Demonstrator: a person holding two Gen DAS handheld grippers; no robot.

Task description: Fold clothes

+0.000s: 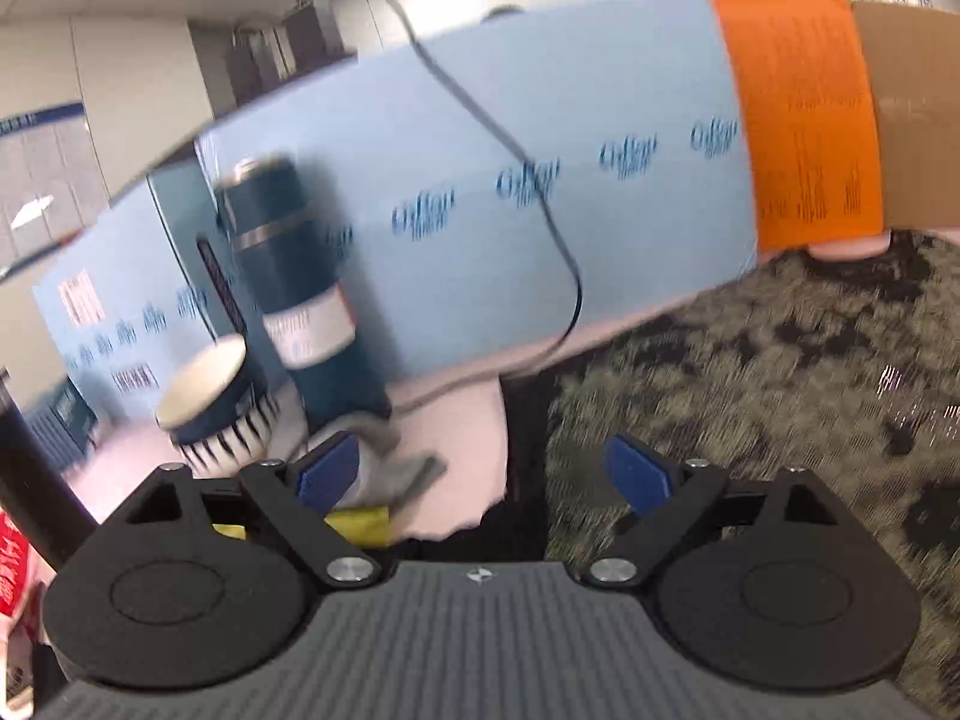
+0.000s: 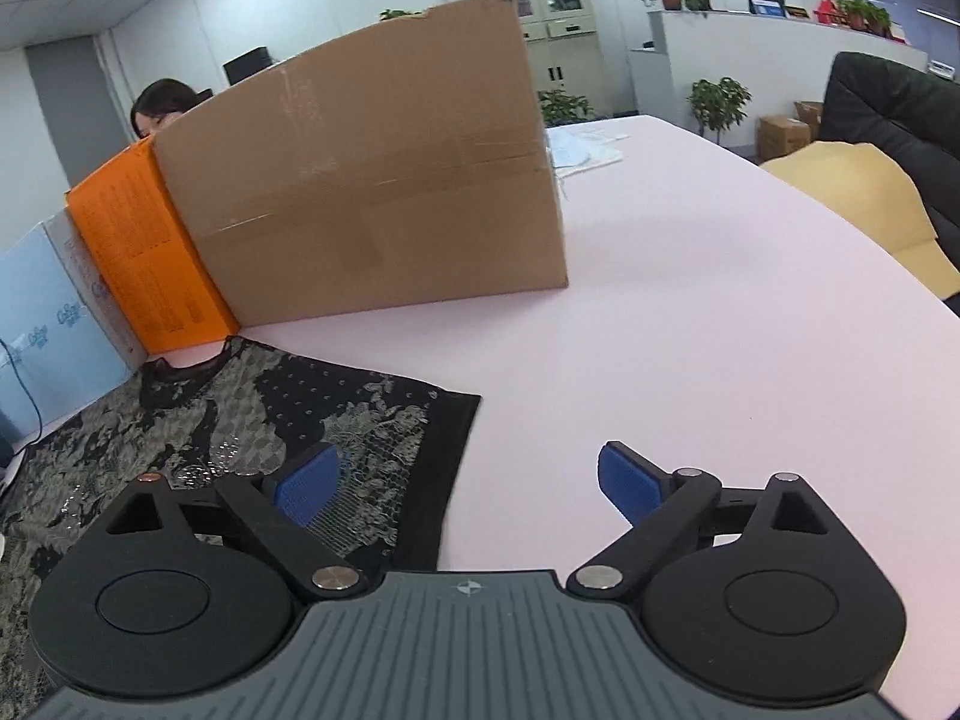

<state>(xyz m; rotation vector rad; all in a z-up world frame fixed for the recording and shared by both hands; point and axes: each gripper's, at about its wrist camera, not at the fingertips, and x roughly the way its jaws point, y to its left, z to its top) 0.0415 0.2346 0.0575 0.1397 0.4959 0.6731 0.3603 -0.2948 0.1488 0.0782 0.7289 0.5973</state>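
I see patterned top (image 2: 240,420) spread flat on table (image 2: 690,330), no fold visible. Right gripper (image 2: 465,480) released over its hem corner; left gripper (image 1: 489,474) released, empty.

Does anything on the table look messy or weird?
Mostly no. The patterned garment lies flat on the pink table. One oddity: a black cable dangles across the blue box, and a paper cup looks tilted, though that view is blurred.

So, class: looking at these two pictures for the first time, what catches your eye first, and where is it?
A dark patterned lace garment lies flat on the pale pink table, its edge under the open right gripper. Behind it stand a brown cardboard box and an orange box; the left view adds a dark blue flask.
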